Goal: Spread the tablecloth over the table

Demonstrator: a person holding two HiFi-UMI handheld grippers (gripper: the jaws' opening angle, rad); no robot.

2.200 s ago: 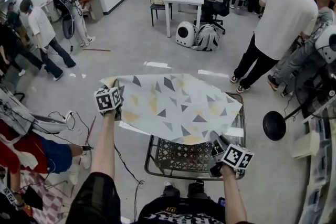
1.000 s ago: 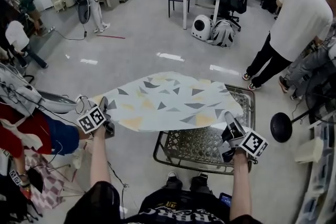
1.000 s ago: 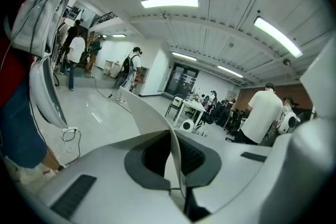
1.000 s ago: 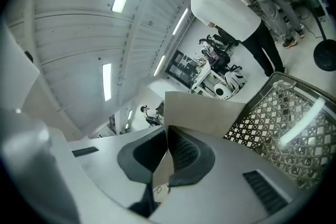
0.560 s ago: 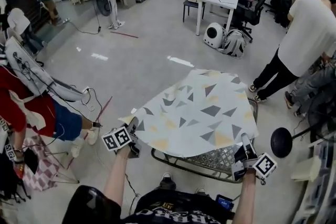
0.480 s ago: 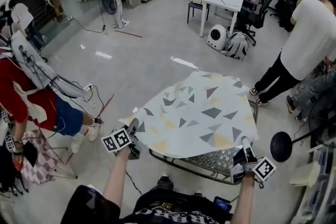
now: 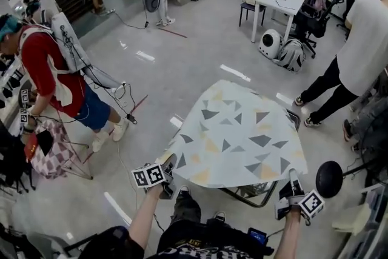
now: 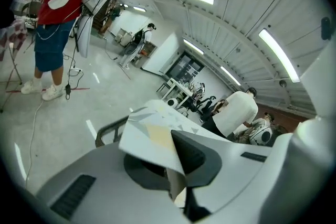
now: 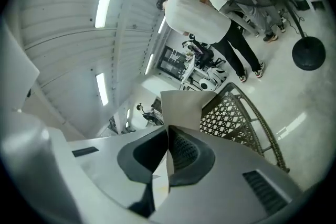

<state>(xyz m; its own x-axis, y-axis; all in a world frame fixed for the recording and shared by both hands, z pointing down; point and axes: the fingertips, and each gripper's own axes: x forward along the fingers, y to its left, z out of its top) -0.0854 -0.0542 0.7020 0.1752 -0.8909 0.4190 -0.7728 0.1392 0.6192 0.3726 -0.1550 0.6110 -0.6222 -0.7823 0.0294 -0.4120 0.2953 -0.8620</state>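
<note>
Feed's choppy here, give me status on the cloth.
Left gripper, right gripper shut on near corners of cloth. Cloth covers most of table. Person stands beyond far right corner.

Tablecloth (image 7: 239,133) is settling over the table (image 7: 250,195), now hiding the mesh top that was bare along its near edge. Left gripper (image 7: 170,162) and right gripper (image 7: 294,178) are pulling their clamped corners down past the near corners. Person in red (image 7: 51,63) is entering at left.

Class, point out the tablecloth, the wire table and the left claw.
tablecloth (image 7: 242,136), head view, middle of its patterned top.
wire table (image 9: 231,113), right gripper view, lattice top.
left claw (image 7: 169,162), head view, between its fingertips.
</note>
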